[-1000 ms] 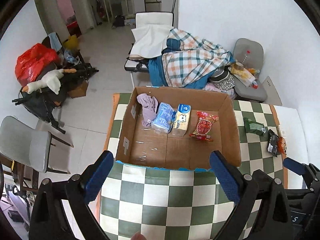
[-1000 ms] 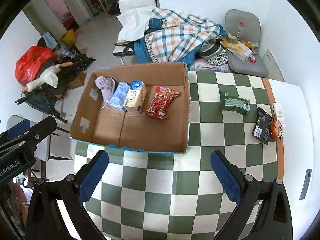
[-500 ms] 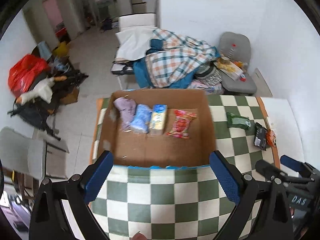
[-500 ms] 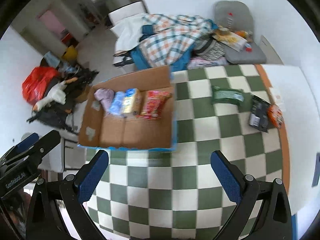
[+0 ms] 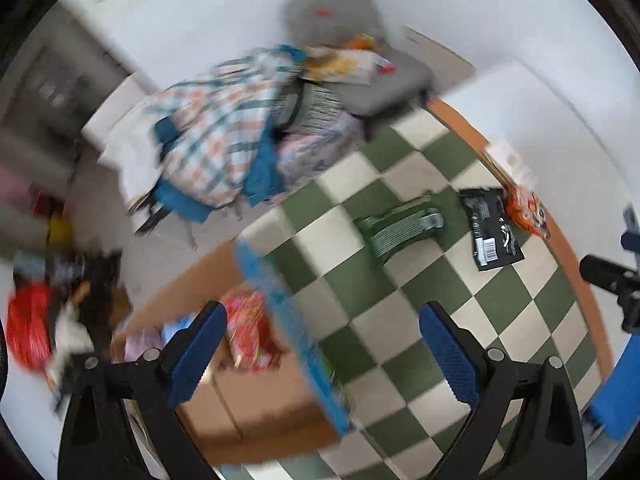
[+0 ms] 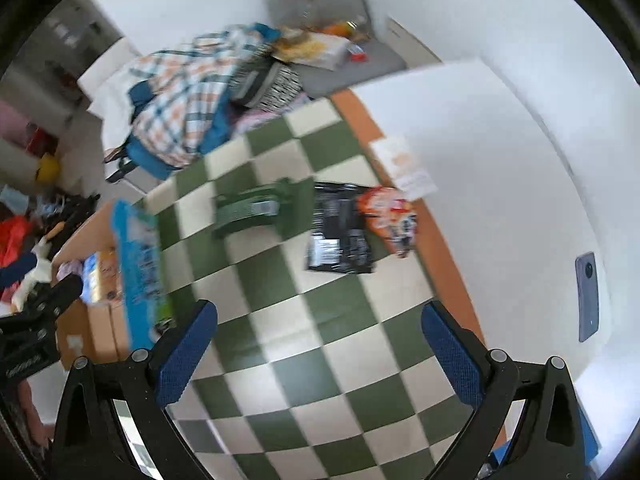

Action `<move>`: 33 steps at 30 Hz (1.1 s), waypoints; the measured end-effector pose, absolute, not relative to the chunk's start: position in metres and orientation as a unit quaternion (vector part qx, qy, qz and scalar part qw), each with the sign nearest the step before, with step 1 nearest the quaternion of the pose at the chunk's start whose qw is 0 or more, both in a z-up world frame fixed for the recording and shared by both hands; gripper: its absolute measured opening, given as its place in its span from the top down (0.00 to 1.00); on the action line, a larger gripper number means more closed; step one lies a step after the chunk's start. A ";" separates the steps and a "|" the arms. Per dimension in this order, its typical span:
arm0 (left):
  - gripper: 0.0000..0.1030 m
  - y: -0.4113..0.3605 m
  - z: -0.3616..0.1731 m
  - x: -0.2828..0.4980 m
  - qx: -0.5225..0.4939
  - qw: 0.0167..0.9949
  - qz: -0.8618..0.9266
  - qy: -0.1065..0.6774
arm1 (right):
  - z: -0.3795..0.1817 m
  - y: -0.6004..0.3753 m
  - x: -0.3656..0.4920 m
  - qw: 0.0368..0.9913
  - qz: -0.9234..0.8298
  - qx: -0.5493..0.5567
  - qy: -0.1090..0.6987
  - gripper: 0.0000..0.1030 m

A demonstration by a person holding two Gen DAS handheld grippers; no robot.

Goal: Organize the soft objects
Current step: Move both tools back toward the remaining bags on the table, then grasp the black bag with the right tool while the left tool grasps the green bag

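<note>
Both views are blurred by motion. A green packet (image 5: 400, 228) (image 6: 246, 210), a black packet (image 5: 490, 232) (image 6: 340, 236) and an orange packet (image 5: 528, 212) (image 6: 390, 216) lie on the green-and-white checked table (image 5: 420, 300) (image 6: 280, 300). The cardboard box (image 5: 260, 400) (image 6: 92, 320) at the left holds a red packet (image 5: 250, 334) and other soft items. My left gripper (image 5: 324, 354) is open above the box's right wall. My right gripper (image 6: 320, 350) is open over bare checks, short of the packets. Neither holds anything.
Beyond the table stand a chair piled with a plaid blanket (image 5: 224, 136) (image 6: 180, 96) and a grey chair (image 5: 360, 60) with clutter. A white surface (image 6: 500, 180) with a phone (image 6: 587, 296) lies to the right. Red bags and clutter (image 5: 32, 324) sit on the floor at left.
Both grippers have swung to the right and tilted; the box has slid to the lower left of each view and the three packets have come closer to centre. Both stayed open.
</note>
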State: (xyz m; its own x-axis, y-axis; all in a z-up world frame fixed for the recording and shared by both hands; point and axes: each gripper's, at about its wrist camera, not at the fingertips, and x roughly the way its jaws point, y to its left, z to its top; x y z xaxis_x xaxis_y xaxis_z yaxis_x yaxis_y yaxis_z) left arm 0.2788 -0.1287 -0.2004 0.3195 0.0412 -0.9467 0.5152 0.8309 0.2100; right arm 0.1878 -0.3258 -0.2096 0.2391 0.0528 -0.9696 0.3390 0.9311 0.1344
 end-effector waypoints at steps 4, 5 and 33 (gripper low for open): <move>0.04 -0.174 -0.248 0.307 0.321 0.733 -0.183 0.571 | -0.249 -0.373 0.208 0.741 -0.100 0.206 0.631 0.00; 0.04 -0.184 -0.263 0.313 0.341 0.719 -0.191 0.575 | -0.261 -0.380 0.215 0.733 -0.096 0.217 0.637 0.00; 0.53 -0.230 -0.395 0.352 0.341 0.596 -0.279 0.671 | -0.434 -0.361 0.316 0.640 -0.104 0.225 0.727 0.21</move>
